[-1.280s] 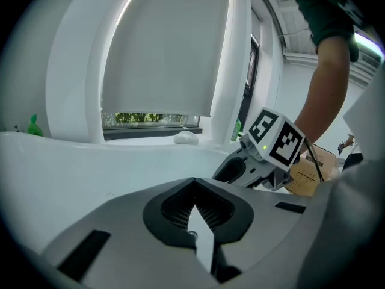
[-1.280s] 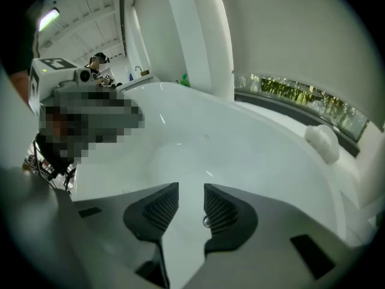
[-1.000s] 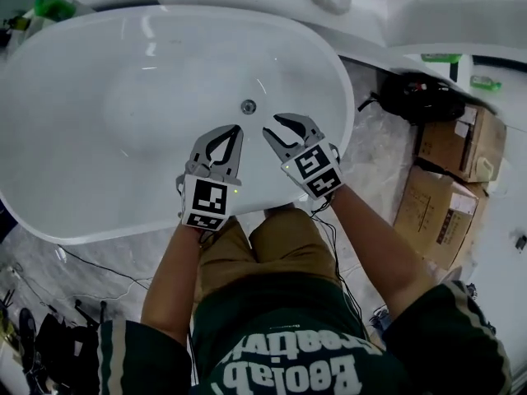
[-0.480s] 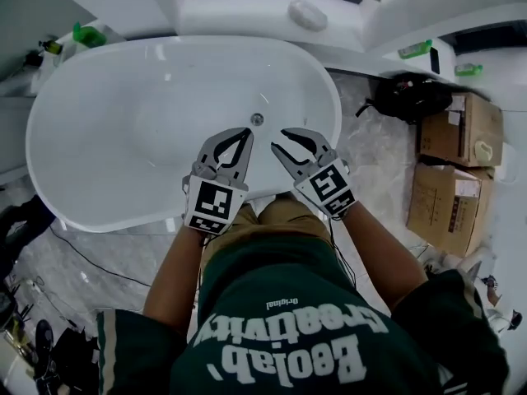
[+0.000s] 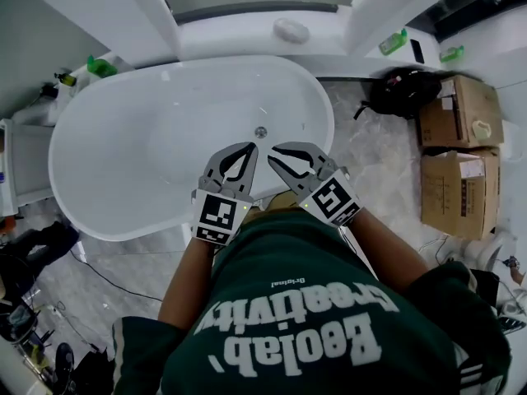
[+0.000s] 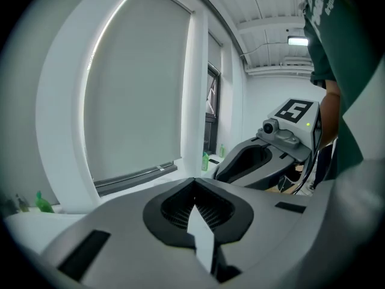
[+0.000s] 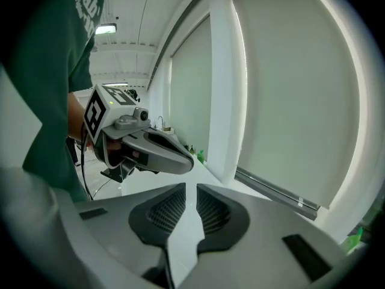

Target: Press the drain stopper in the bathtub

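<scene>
The white oval bathtub lies below me, and its small round metal drain stopper sits on the tub floor near the right end. Both grippers hang side by side in the air above the tub's near rim, well clear of the stopper. My left gripper is shut, its tips touching with nothing between them. My right gripper has just been closing. A thin slit remains between its tips, and nothing is in it. Each gripper view shows the other gripper beside it and a window blind ahead.
Two cardboard boxes and a black bag stand on the floor right of the tub. Green bottles stand on the ledges behind it. Cables and dark gear lie on the floor at the left.
Both grippers have risen away from the tub, which now looks smaller and farther below. The right gripper's jaws have drawn closer together.
</scene>
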Demonstrator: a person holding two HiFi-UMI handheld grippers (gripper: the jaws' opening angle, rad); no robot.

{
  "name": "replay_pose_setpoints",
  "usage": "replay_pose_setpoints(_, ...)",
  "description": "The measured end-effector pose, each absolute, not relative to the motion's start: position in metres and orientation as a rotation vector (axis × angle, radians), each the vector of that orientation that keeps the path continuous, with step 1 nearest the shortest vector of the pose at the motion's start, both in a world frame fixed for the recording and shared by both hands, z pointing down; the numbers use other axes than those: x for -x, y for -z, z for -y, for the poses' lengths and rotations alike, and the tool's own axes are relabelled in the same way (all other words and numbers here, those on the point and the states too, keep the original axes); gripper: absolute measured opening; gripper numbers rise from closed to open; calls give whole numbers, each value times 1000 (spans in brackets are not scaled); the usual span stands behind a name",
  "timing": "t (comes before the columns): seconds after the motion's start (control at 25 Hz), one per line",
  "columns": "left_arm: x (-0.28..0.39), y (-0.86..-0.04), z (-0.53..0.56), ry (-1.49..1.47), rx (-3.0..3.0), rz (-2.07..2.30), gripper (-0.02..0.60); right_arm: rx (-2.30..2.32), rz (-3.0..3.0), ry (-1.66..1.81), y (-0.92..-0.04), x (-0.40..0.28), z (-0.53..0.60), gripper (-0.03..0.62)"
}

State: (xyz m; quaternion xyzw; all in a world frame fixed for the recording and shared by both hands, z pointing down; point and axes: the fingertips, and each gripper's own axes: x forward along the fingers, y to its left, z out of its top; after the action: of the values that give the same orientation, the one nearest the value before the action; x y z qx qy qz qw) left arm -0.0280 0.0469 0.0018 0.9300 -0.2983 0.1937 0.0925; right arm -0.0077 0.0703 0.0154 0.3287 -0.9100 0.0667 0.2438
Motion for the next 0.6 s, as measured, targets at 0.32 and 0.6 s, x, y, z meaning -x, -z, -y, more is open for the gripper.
replay_pose_setpoints(0.32, 32, 28, -53, -489, -2804, 896, 6, -952, 2640, -194, 24, 20, -84, 15)
replay_pose_setpoints(0.6, 35, 44, -74, -371, -2815, 853, 6, -1071, 2738, -148, 63, 17, -85, 14)
